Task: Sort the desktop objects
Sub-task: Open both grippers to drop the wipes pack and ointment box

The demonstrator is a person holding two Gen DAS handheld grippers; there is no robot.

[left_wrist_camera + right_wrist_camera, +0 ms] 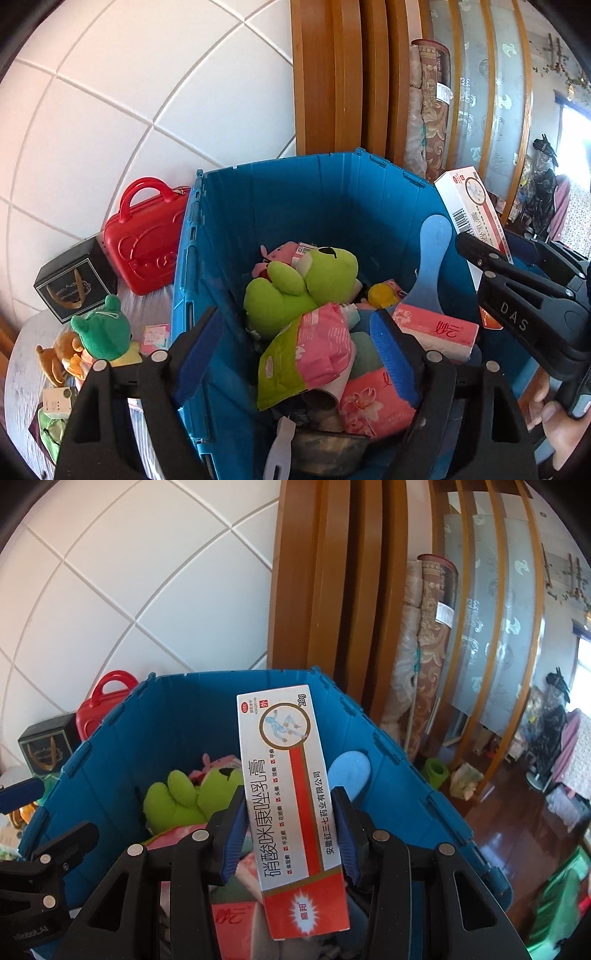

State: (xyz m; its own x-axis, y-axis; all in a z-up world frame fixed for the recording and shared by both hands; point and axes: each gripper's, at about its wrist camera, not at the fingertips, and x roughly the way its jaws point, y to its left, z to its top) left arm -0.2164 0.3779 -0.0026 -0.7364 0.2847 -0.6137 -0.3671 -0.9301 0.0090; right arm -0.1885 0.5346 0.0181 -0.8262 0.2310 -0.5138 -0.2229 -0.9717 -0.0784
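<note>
Red-white "20g" ointment box point(291, 794)

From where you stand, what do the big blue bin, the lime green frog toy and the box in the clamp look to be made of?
The blue bin looks like rigid moulded plastic: ribbed walls, hinged rim, dull sheen. The green frog toy looks like soft plush fabric, fuzzy and matte. The box, gripped by the right gripper, appears to be thin printed cardboard with a slightly glossy coat and crisp folded edges.
</note>
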